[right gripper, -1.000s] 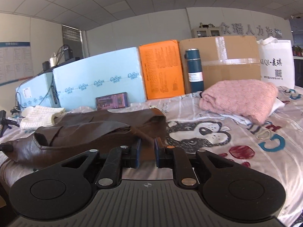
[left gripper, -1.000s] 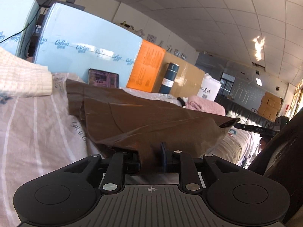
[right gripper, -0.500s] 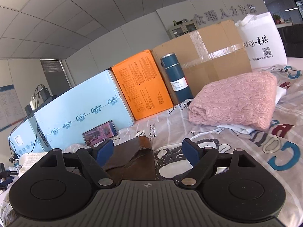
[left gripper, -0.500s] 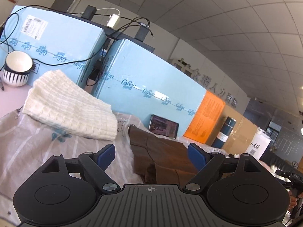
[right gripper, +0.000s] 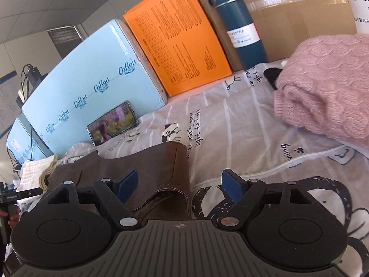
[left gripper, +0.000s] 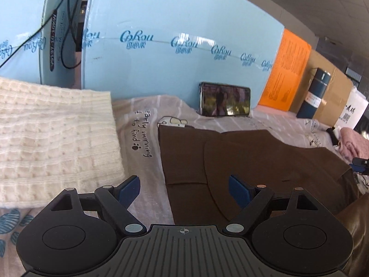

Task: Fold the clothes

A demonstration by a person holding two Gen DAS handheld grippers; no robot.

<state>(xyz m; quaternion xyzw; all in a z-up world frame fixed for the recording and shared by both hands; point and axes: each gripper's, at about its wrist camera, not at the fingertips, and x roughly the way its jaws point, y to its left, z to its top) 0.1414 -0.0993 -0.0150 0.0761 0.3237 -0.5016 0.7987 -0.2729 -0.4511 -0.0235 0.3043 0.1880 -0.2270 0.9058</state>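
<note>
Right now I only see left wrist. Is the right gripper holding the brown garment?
Observer: No. The right gripper is open, with nothing clamped.
Operator: Where is it over the cloth?
Observer: It straddles the right edge of the brown garment, one side over the garment and the other over the bedsheet.
Operator: Is that edge flat?
Observer: No. A flap curls up close to the camera.

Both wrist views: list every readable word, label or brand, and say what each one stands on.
"CoRou", repeated: light blue box.
"early morning" and "to find": printed bedsheet.
"BOTTLE": label of blue flask.
"QI": white bag.
Fine print on orange box: too small.
Chinese characters: unreadable.
</note>
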